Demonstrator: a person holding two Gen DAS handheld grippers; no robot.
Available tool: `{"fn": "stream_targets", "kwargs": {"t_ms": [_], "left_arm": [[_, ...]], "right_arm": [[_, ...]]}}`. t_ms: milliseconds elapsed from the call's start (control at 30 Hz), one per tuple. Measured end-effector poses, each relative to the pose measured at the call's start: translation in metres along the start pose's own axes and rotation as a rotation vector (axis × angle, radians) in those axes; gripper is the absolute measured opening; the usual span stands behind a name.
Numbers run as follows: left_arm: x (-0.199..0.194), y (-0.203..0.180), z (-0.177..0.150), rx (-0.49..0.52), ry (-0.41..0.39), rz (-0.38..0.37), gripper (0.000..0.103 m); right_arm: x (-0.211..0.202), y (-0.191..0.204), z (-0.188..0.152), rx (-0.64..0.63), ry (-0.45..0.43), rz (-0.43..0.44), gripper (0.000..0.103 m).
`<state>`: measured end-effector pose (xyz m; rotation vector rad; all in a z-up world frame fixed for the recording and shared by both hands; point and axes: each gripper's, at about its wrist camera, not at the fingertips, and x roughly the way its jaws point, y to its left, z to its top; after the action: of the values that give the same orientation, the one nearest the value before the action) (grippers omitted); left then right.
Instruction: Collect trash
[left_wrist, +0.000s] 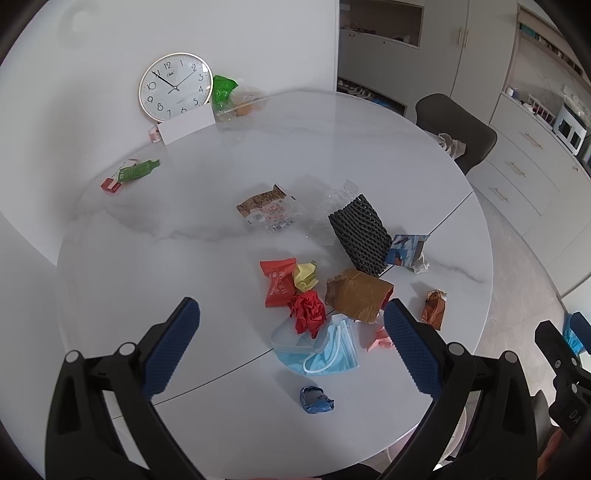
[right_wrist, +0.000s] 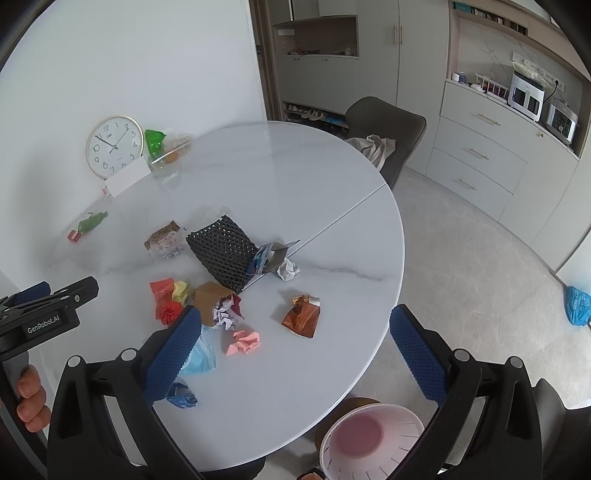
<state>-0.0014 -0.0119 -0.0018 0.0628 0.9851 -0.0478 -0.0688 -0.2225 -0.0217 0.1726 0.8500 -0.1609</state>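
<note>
While trash (left_wrist: 317, 295) litters table (right_wrist: 280, 177) (jaws apart).

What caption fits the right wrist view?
Open right gripper above littered round table, pink crumpled paper ahead, pink bin below.

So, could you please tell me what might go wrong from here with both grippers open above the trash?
The red crumpled paper lies on the blue face mask, so one grab might drag both. The orange wrapper lies near the table edge and could get knocked off. The pink bin sits low beside the table, so drops may miss.
</note>
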Motion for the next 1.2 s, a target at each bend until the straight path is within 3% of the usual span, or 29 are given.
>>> {"fn": "stream_targets", "kwargs": {"t_ms": [1200], "left_arm": [[0.0037, -0.0037, -0.0019, 0.001, 0.010, -0.006, 0.095]], "right_arm": [[0.0036, 0.0066, 0.0017, -0.019, 0.015, -0.004, 0.101]]}}
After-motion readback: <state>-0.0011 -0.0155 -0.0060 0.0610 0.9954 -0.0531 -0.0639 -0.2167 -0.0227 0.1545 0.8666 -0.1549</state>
